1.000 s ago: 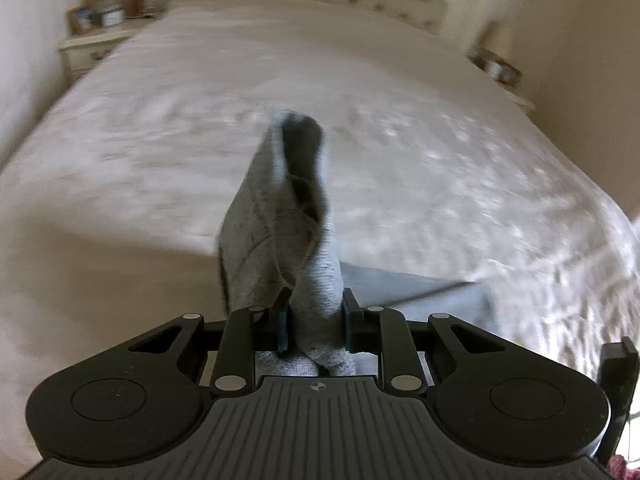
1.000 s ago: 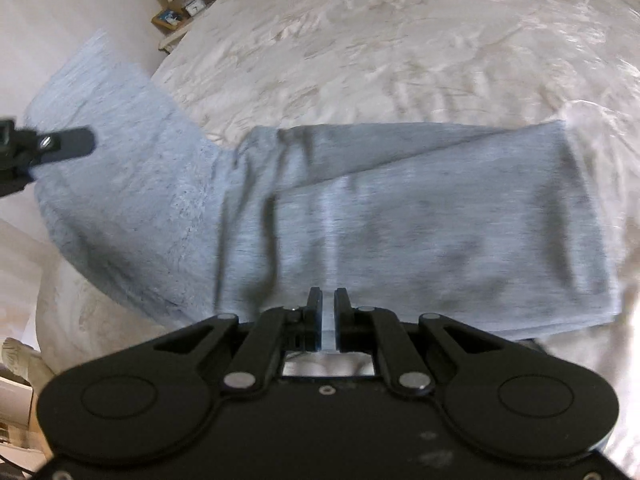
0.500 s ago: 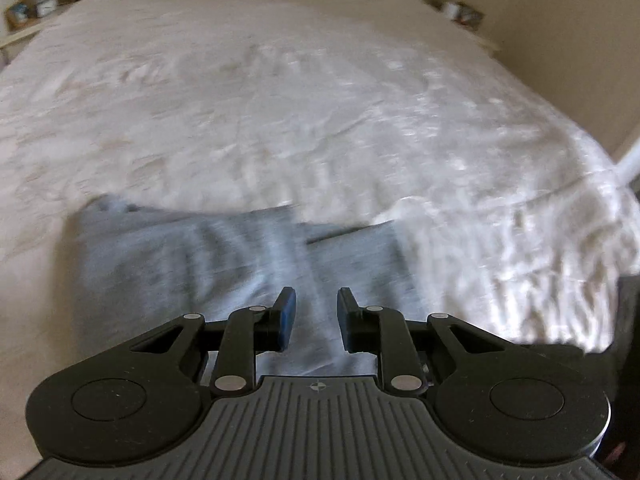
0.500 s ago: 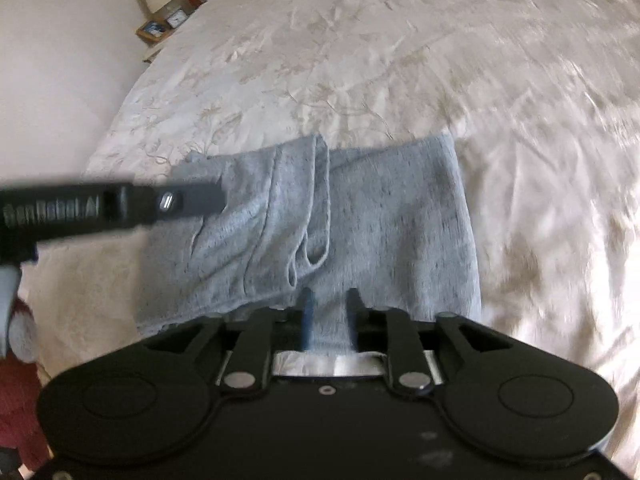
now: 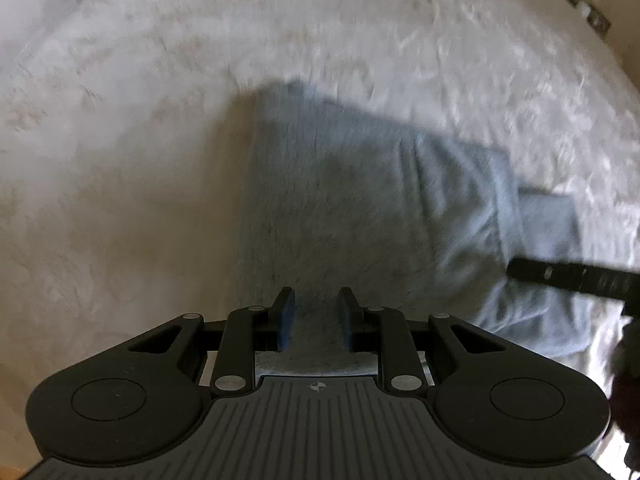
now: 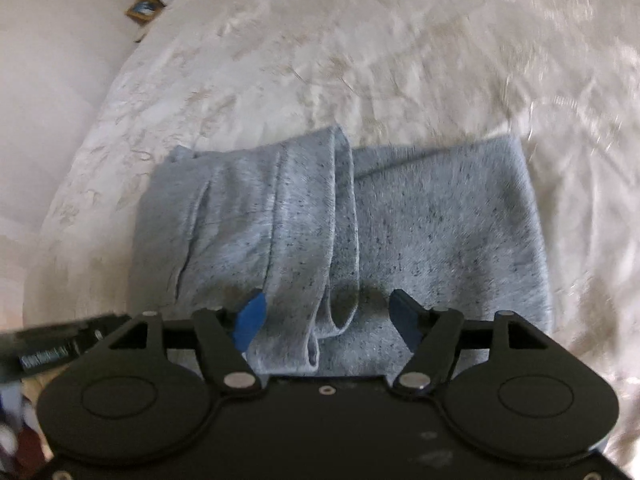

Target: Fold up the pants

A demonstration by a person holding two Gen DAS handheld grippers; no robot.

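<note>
Pants (image 6: pixel 400 216): grey flecked knit, folded into a thick rectangle, lying flat on the bed (image 6: pixel 360 40) near its front edge. One folded layer laps over the other, and its hem runs down the middle of the stack toward the right wrist camera.

Bed: covered by a pale, crinkled spread with a faint pattern.

Left hand-held gripper (image 5: pixel 316 314): pointed steeply down over the pants (image 5: pixel 340 208), jaws a narrow gap apart, grey cloth seen behind the gap but nothing pinched between the pads.

Right hand-held gripper (image 6: pixel 326 314): jaws opening, now spread wide, the folded hem lying loose between them, the blue pads (image 6: pixel 250 318) clear of the fabric.
</note>
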